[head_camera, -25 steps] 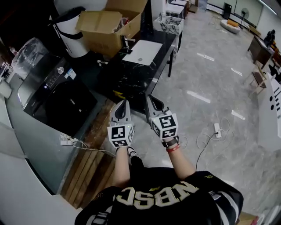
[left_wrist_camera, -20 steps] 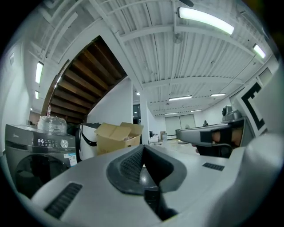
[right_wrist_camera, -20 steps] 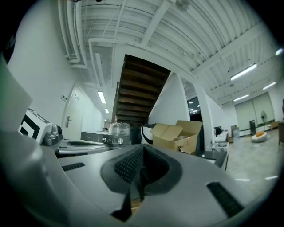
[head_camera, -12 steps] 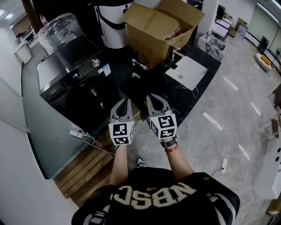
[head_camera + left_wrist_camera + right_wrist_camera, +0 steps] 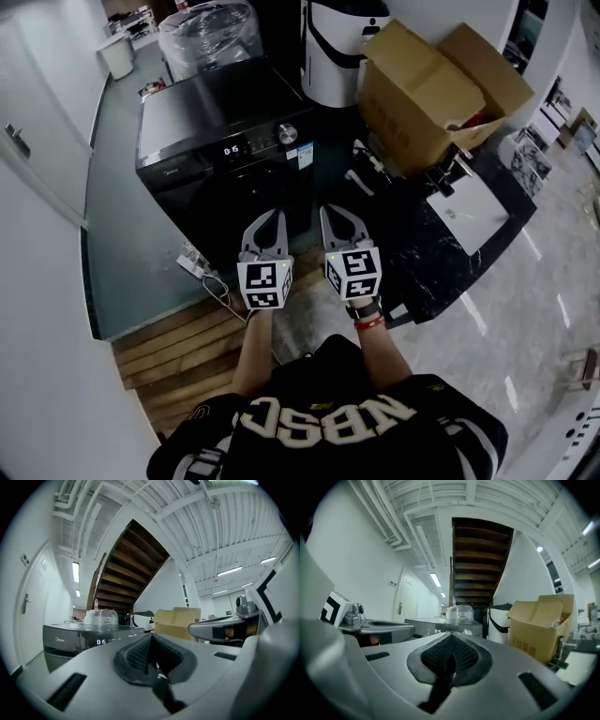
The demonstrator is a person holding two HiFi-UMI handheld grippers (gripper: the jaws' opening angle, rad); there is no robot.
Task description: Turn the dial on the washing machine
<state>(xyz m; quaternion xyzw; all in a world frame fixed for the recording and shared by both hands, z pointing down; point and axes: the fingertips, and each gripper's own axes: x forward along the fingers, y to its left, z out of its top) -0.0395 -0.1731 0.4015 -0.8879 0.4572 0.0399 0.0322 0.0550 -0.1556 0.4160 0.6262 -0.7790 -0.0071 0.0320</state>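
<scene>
A black washing machine (image 5: pixel 220 159) stands straight ahead of me, with a lit display (image 5: pixel 231 150) and a silver dial (image 5: pixel 288 134) on its top front panel. Both grippers hang side by side in the air in front of its door, well short of the dial. My left gripper (image 5: pixel 265 219) is shut with nothing in it, and so is my right gripper (image 5: pixel 337 216). In the left gripper view the pads (image 5: pixel 140 656) meet, and the washing machine (image 5: pixel 65 641) shows low at the left. The right gripper view has the washing machine (image 5: pixel 440 626) beyond its closed tips.
A plastic-wrapped bundle (image 5: pixel 206 33) sits on the machine's top. To its right stand a white appliance (image 5: pixel 342 47), an open cardboard box (image 5: pixel 431 94) and a black counter (image 5: pixel 422 253) with a white sink (image 5: pixel 466 208). A power strip (image 5: pixel 192 262) and wooden boards (image 5: pixel 178 342) lie at lower left.
The view has swung left, so the washing machine has come from the far left to straight ahead of the grippers. Both grippers stay shut and side by side.
</scene>
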